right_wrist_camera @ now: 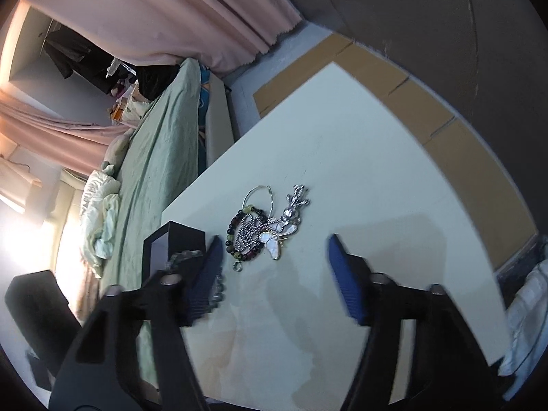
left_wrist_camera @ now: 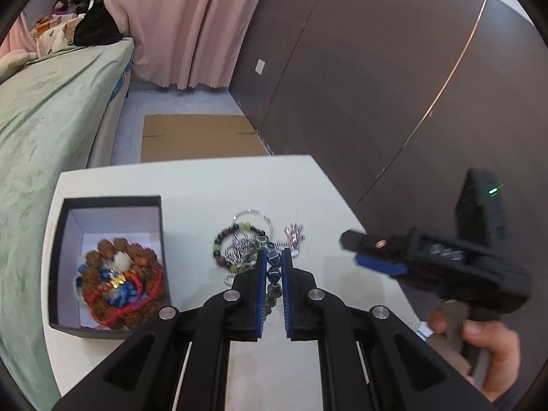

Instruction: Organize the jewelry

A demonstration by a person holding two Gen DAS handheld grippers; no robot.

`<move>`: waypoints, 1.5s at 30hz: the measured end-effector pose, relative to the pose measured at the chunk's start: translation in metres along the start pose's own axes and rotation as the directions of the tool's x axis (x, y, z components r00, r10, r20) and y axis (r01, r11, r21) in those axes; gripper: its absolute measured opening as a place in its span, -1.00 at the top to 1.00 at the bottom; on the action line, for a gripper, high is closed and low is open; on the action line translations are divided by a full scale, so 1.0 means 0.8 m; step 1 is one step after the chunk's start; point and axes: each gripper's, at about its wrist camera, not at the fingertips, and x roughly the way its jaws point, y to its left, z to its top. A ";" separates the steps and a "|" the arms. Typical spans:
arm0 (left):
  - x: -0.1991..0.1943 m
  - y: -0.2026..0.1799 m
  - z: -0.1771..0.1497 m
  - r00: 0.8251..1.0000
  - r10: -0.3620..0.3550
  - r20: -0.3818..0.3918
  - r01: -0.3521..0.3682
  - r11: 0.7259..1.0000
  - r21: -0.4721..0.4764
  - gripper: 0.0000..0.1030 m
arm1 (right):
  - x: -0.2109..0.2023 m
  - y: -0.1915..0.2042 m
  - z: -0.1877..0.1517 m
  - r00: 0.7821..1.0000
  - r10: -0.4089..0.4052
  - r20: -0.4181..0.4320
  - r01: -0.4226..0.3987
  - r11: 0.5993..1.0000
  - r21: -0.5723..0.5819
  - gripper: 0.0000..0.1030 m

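Note:
My left gripper (left_wrist_camera: 274,255) is shut on a bracelet of blue-grey stones (left_wrist_camera: 274,275), which hangs between its pads above the white table (left_wrist_camera: 212,188). Left of it a black box (left_wrist_camera: 60,239) holds brown bead bracelets and red cord (left_wrist_camera: 120,281). A loose pile lies on the table ahead: a dark bead bracelet (right_wrist_camera: 239,236), a silver hoop (right_wrist_camera: 260,193), a ball chain, a white butterfly pendant (right_wrist_camera: 274,241) and a silver charm (right_wrist_camera: 298,198). My right gripper (right_wrist_camera: 274,239) hovers open just short of this pile, with nothing between its fingers. In the left wrist view it shows at the right (left_wrist_camera: 373,257).
A bed with a green sheet (left_wrist_camera: 44,130) runs along the table's left side. Flat cardboard (left_wrist_camera: 198,137) lies on the floor beyond the table, below a dark wall (left_wrist_camera: 376,85) and pink curtain (left_wrist_camera: 191,24). A hand (left_wrist_camera: 493,352) grips the right tool.

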 end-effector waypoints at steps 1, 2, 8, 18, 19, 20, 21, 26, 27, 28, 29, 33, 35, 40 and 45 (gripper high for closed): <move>-0.004 0.003 0.002 1.000 -0.003 0.007 0.003 1.000 -0.004 0.88 | 0.005 -0.002 0.003 1.000 -0.007 -0.002 0.007 1.000 0.013 0.01; -0.008 0.006 0.005 1.000 -0.007 0.013 0.007 1.000 -0.008 0.88 | 0.008 -0.003 0.005 1.000 -0.015 -0.002 0.015 1.000 0.017 0.07; -0.027 0.023 0.015 0.999 -0.028 0.043 0.029 0.999 -0.035 0.88 | 0.032 -0.002 0.018 0.998 -0.062 -0.010 0.062 0.997 0.036 0.15; -0.067 0.065 0.030 0.993 -0.029 0.115 0.041 0.994 -0.104 0.88 | 0.073 0.032 0.015 0.975 -0.223 0.009 0.223 0.972 -0.080 0.15; -0.069 0.070 0.030 0.993 -0.027 0.115 0.040 0.993 -0.110 0.88 | 0.077 0.038 0.014 0.966 -0.256 0.022 0.257 0.961 -0.104 0.15; -0.070 0.074 0.029 0.993 -0.021 0.115 0.035 0.993 -0.116 0.88 | 0.082 0.041 0.012 0.960 -0.278 0.031 0.279 0.953 -0.119 0.15; -0.071 0.078 0.028 0.993 -0.016 0.115 0.029 0.992 -0.121 0.88 | 0.086 0.042 0.011 0.956 -0.290 0.034 0.292 0.948 -0.127 0.15; -0.067 0.099 0.027 0.994 0.004 0.105 0.012 0.988 -0.153 0.87 | 0.104 0.046 0.007 0.937 -0.346 0.048 0.349 0.925 -0.150 0.21; -0.065 0.102 0.026 0.995 0.005 0.099 0.011 0.987 -0.158 0.87 | 0.105 0.046 0.007 0.931 -0.362 0.054 0.366 0.918 -0.154 0.25; -0.063 0.107 0.025 0.996 0.007 0.092 0.009 0.985 -0.171 0.87 | 0.105 0.046 0.006 0.924 -0.377 0.061 0.381 0.912 -0.152 0.34; -0.060 0.111 0.025 0.996 0.008 0.088 0.008 0.983 -0.184 0.87 | 0.104 0.045 0.005 0.916 -0.396 0.064 0.401 0.905 -0.143 0.59; -0.057 0.118 0.025 0.997 -0.005 0.078 0.021 0.979 -0.205 0.79 | 0.101 0.039 0.004 0.951 -0.308 0.029 0.309 0.948 -0.077 0.71; -0.059 0.120 0.026 0.997 -0.001 0.083 0.019 0.977 -0.211 0.44 | 0.092 0.044 0.002 0.965 -0.258 0.043 0.260 0.964 -0.064 0.71; -0.072 0.130 0.028 0.992 0.020 0.122 0.008 0.974 -0.225 -0.04 | 0.064 0.078 -0.003 0.973 -0.193 0.123 0.208 0.971 -0.122 0.71; -0.087 0.140 0.030 0.989 0.024 0.143 0.010 0.972 -0.235 -0.52 | 0.044 0.110 -0.006 0.975 -0.160 0.157 0.186 0.968 -0.167 0.71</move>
